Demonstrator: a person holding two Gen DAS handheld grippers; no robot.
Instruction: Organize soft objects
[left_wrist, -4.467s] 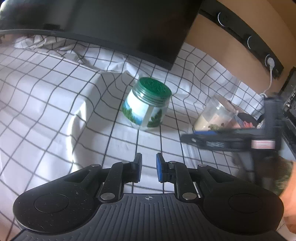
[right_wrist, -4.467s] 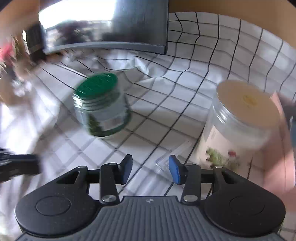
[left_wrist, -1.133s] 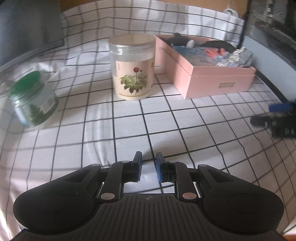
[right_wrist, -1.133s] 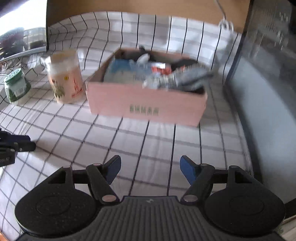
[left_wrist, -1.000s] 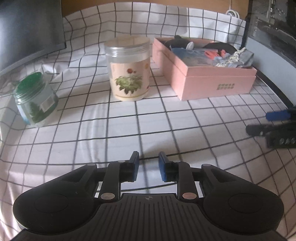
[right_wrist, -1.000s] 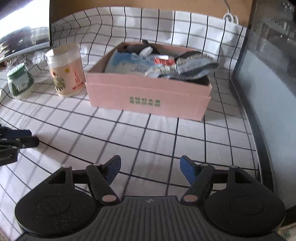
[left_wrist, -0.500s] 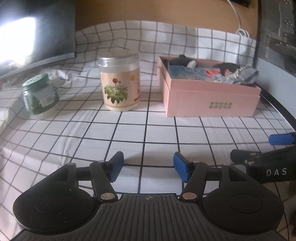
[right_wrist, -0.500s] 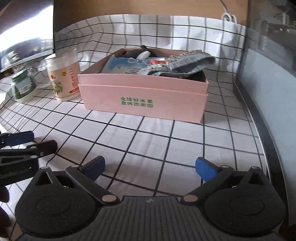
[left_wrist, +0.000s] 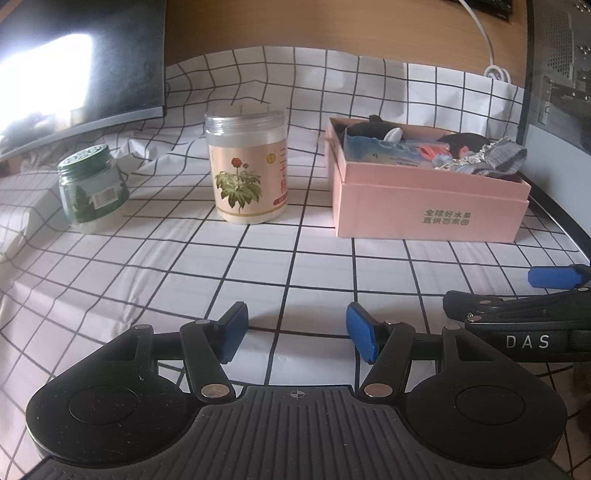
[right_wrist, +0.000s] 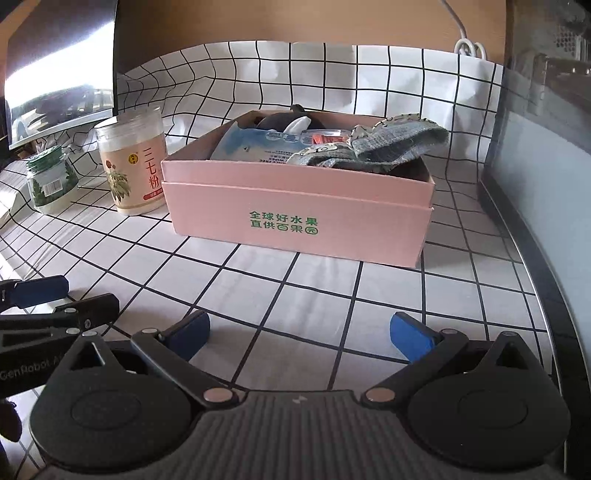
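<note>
A pink cardboard box (right_wrist: 295, 214) stands on the checked cloth; it also shows in the left wrist view (left_wrist: 424, 214). It holds soft things: a grey knitted sock (right_wrist: 399, 144), a blue wipes pack (right_wrist: 258, 146) and a dark item (right_wrist: 280, 120) at the back. My right gripper (right_wrist: 299, 332) is open and empty, low over the cloth in front of the box. My left gripper (left_wrist: 295, 332) is open and empty, left of the right one, whose fingers (left_wrist: 554, 277) show at its right.
A tall clear jar with a flower label (left_wrist: 247, 166) stands left of the box. A smaller green-lidded jar (left_wrist: 90, 188) stands further left. A monitor (left_wrist: 74, 62) is at the back left. A dark panel (right_wrist: 546, 129) borders the right side.
Both grippers have opened wider and dropped lower toward the cloth, now level with the box front. The view has settled and steadied on the box and jars.
</note>
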